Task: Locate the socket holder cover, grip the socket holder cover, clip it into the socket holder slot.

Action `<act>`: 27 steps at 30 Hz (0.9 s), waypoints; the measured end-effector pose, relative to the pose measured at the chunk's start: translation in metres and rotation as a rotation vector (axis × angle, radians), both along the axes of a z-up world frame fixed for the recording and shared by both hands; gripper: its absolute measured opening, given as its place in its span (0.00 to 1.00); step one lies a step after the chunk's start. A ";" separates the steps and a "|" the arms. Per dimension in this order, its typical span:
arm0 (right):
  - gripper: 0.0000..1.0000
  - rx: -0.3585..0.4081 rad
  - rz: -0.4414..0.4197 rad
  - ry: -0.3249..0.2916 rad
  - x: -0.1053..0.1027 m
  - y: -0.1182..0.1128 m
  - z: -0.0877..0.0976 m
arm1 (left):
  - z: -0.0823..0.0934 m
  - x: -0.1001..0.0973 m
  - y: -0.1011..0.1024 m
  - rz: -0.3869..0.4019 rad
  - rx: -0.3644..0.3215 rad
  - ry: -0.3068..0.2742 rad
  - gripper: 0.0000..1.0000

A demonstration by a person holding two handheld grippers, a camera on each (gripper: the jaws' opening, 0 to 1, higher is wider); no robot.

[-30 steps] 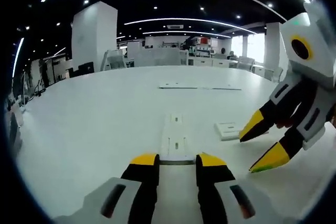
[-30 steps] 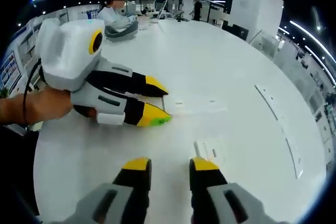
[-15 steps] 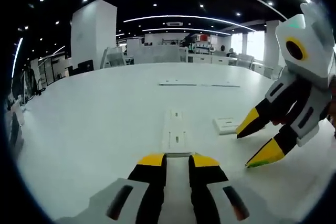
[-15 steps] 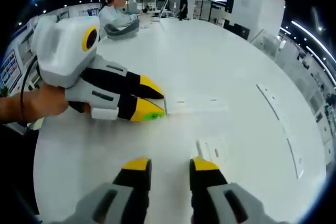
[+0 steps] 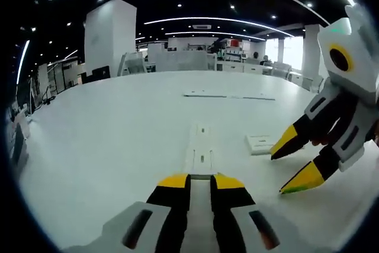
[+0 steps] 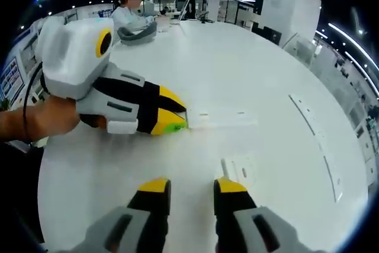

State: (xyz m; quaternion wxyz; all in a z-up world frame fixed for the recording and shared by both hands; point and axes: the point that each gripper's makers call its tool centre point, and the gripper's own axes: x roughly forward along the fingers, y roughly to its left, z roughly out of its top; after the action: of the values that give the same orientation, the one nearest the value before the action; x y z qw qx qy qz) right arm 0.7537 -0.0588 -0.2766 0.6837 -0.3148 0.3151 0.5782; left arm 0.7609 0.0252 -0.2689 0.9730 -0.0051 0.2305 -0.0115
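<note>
The left tool was pinching the near end of a long white strip, which I took to be the socket holder, its yellow tips pressed close on either side of the thin plastic as it lay flat on the white bench. In the right gripper view the same left tool showed its tips nearly together on that strip's end.

The right tool hung with its tips spread and nothing between them. Just beyond them, a little to the right, lay a small white rectangular piece, probably the cover, flat on the bench and untouched. From the left gripper view the right tool hovered beside that piece, just to the right of the strip.

The cover looked thin and lay flush on a smooth top, so I thought the tips could skid it away instead of getting under an edge. A skewed grip would then bring it to the slot crooked. And if the left tool's hold on the strip was shallow, pressing the cover home might pivot the strip loose.
</note>
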 end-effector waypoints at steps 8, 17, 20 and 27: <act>0.30 0.002 0.001 -0.003 -0.002 0.001 0.000 | 0.001 0.004 0.002 -0.006 0.011 0.004 0.15; 0.30 0.001 0.003 -0.005 -0.004 0.001 0.001 | 0.002 0.003 0.001 -0.009 0.014 0.012 0.15; 0.30 0.001 0.002 -0.005 -0.005 0.001 0.000 | -0.001 0.002 0.001 0.010 -0.016 0.024 0.15; 0.31 0.005 0.002 -0.003 -0.008 0.001 0.000 | -0.001 0.007 0.003 -0.010 0.028 0.007 0.15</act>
State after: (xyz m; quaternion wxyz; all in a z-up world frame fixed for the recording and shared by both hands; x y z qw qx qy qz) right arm 0.7459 -0.0582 -0.2769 0.6844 -0.3144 0.3123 0.5790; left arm 0.7675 0.0280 -0.2702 0.9721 0.0096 0.2340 -0.0131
